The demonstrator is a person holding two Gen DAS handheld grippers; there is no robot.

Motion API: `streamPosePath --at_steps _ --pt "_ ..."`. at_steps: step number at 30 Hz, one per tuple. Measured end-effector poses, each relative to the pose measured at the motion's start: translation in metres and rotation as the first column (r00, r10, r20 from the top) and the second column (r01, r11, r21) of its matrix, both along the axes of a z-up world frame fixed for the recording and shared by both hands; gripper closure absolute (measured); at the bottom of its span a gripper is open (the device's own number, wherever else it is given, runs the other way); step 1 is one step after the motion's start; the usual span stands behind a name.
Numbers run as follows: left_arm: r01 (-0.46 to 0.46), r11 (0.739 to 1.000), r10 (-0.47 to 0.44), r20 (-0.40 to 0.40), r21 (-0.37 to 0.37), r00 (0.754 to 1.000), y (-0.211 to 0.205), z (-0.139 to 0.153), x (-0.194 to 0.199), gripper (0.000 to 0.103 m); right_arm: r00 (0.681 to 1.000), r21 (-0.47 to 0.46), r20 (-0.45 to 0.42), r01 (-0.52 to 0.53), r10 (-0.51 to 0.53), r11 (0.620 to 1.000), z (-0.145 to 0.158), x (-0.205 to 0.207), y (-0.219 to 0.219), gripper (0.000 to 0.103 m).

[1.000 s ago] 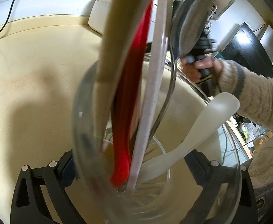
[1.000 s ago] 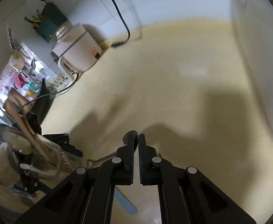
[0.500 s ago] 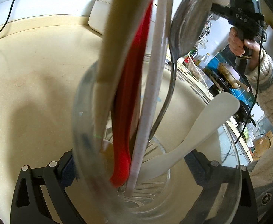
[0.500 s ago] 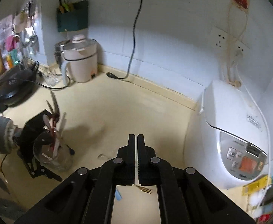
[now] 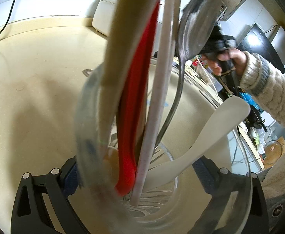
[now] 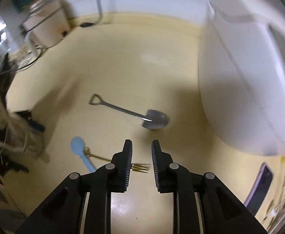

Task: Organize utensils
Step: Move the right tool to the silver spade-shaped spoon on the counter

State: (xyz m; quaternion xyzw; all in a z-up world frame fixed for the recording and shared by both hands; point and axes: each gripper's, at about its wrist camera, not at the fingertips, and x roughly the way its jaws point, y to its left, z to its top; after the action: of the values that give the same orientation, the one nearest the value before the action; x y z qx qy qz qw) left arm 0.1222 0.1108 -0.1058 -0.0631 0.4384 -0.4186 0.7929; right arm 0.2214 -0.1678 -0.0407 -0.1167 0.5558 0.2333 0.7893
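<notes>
Three utensils lie loose on the cream counter [image 6: 142,74] under the right gripper [image 6: 141,146], whose jaws have just been opening and stand apart with nothing between them. The shovel-shaped metal spoon [image 6: 130,113] lies beyond the fingertips, its long axis slanting from a triangular loop handle at far left to its blade at near right, close to the white rice cooker [image 6: 245,89]. The gold fork [image 6: 140,167] lies nearly crosswise, tines pointing right in the gap under the jaws, its handle running left behind the left finger. The pale blue spoon [image 6: 79,148] lies with its bowl far left and its handle slanting near and right, crossing the fork's handle.

At the left, the left gripper [image 5: 138,167] is clamped on a clear glass cup [image 5: 87,117], one finger on each side. Standing in the cup are a beige flat utensil [image 5: 123,58], a red utensil [image 5: 134,105], a pale speckled stick [image 5: 158,89], a metal spoon [image 5: 198,23] with its bowl up, and a white spoon [image 5: 206,136] leaning right. Beyond the cup, a hand [image 5: 228,60] in a knit sleeve holds the right gripper's handle.
</notes>
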Motion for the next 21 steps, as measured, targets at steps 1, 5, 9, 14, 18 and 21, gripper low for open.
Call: streamPosePath --at_steps 1,5,9,14,18,21 --pt "0.0 1.0 0.0 0.0 0.0 1.0 0.0 0.0 0.0 0.003 0.998 0.006 -0.042 0.042 -0.042 0.999 -0.008 0.009 -0.003 0.08" --pt "0.0 1.0 0.0 0.0 0.0 1.0 0.0 0.0 0.0 0.003 0.977 0.126 -0.127 0.185 -0.169 0.975 -0.027 0.03 -0.017 0.08" --pt "0.0 1.0 0.0 -0.002 -0.004 1.0 0.0 -0.001 0.0 0.003 0.988 0.094 -0.026 0.157 -0.155 0.983 -0.026 0.03 -0.015 0.072" --pt "0.0 1.0 0.0 -0.004 -0.008 1.0 0.004 -0.001 0.001 0.003 0.97 -0.248 0.146 -0.154 0.194 0.956 -0.017 0.014 0.03 0.072" --pt "0.0 1.0 0.0 -0.005 -0.01 1.0 0.004 -0.001 0.001 0.003 0.915 -0.396 0.039 -0.354 0.401 0.847 -0.027 0.017 0.052 0.066" --pt "0.0 1.0 0.0 -0.006 -0.012 1.0 0.005 -0.002 0.002 0.003 0.881 -0.435 -0.049 -0.442 0.47 0.784 -0.034 0.027 0.064 0.066"
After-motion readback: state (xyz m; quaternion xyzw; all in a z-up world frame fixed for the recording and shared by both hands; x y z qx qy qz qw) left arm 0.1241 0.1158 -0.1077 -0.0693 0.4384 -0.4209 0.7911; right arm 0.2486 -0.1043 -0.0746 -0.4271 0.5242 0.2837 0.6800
